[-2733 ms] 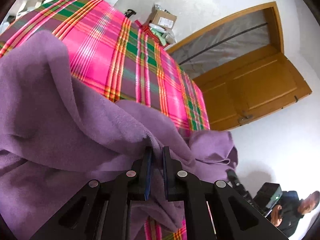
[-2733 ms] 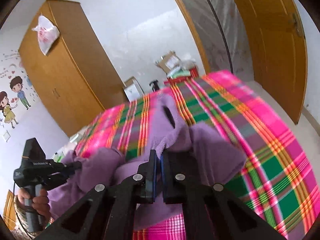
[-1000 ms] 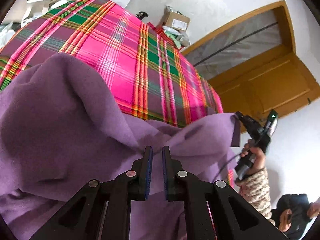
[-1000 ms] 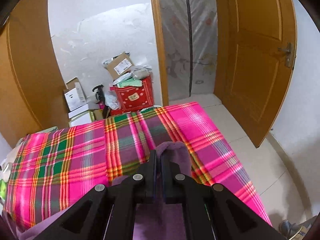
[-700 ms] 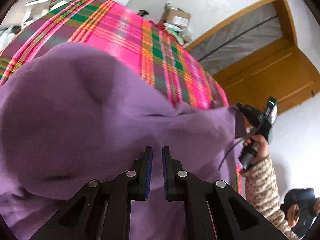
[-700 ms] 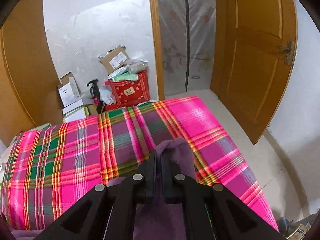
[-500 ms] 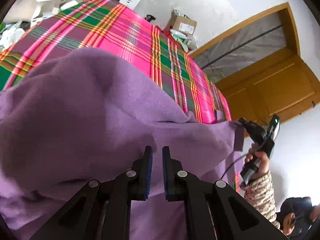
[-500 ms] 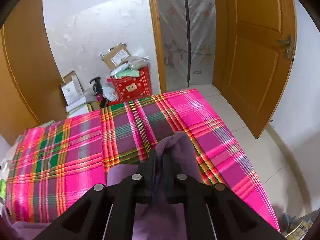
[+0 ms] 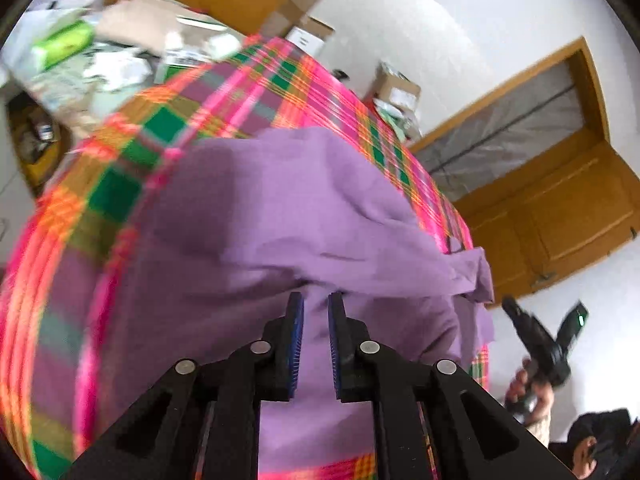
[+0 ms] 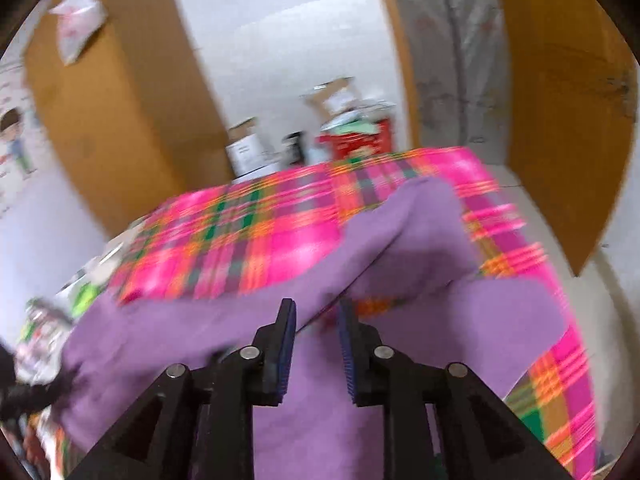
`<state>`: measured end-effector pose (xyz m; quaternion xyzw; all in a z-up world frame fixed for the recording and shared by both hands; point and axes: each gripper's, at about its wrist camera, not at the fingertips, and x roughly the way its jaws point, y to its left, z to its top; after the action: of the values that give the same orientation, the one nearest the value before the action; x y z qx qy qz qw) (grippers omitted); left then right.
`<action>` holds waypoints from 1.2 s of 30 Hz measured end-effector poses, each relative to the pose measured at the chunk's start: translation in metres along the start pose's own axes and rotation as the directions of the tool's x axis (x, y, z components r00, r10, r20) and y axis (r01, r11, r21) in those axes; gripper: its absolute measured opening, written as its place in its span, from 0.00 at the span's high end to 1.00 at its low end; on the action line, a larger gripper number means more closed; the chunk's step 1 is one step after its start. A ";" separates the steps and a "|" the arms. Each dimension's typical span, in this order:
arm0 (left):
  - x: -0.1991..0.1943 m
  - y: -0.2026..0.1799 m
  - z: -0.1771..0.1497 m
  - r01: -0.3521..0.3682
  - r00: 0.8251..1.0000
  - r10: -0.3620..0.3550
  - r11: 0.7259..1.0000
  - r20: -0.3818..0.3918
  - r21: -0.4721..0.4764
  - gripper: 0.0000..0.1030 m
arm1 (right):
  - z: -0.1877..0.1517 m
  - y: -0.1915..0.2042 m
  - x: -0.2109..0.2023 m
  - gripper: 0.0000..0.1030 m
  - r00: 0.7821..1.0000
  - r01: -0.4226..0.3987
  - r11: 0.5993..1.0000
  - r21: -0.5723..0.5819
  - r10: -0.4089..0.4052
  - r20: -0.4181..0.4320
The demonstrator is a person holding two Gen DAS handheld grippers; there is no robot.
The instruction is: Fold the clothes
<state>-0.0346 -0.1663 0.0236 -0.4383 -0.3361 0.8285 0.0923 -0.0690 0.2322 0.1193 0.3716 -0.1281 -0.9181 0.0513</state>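
Note:
A purple garment [image 9: 280, 208] lies spread over the bed's pink and green plaid sheet [image 9: 120, 184]. My left gripper [image 9: 316, 300] hovers over its near part. Its jaws stand a narrow gap apart, and flat cloth shows through the gap with no pinch visible. In the right wrist view the garment [image 10: 420, 232] is draped across the plaid sheet [image 10: 240, 232]. My right gripper [image 10: 316, 308] is open above a fold with nothing between its fingers. That right gripper [image 9: 540, 340] also shows in the left wrist view, held in a hand beyond the bed's corner. Both views are motion-blurred.
Cardboard boxes [image 9: 396, 88] and a red box [image 10: 352, 144] stand against the far wall. Loose clutter [image 9: 100, 56] sits left of the bed. A wooden wardrobe [image 10: 120, 100] and an open wooden door [image 10: 560, 120] flank the room. A person [image 9: 592, 448] is at the lower right.
Both grippers dropped toward the bed and the garment came down onto the sheet. My right gripper opened wide and let go of the cloth; the left jaws parted slightly.

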 end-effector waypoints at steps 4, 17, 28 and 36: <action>-0.032 0.034 -0.022 -0.025 0.999 0.026 0.998 0.029 -0.056 0.86 | -0.034 0.033 -0.016 0.69 0.992 -0.122 0.991 -0.060 0.121 -0.029; -0.071 0.083 -0.068 -0.024 0.996 0.037 0.989 0.087 -0.147 0.72 | -0.125 0.091 -0.023 0.60 0.930 -0.345 0.938 -0.040 0.336 -0.145; -0.051 0.094 -0.079 0.051 0.998 -0.038 0.971 0.059 -0.235 0.68 | -0.131 0.125 0.014 0.47 0.927 -0.342 0.939 -0.041 0.329 -0.182; -0.042 0.101 -0.070 0.101 0.993 -0.076 0.941 0.087 -0.324 0.68 | -0.126 0.113 0.035 0.47 0.931 -0.314 0.947 0.069 0.322 -0.173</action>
<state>0.0605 -0.2284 -0.0407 -0.4012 -0.4916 0.7717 0.0428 -0.0071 0.0923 0.0394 0.4293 -0.1995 -0.8571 0.2033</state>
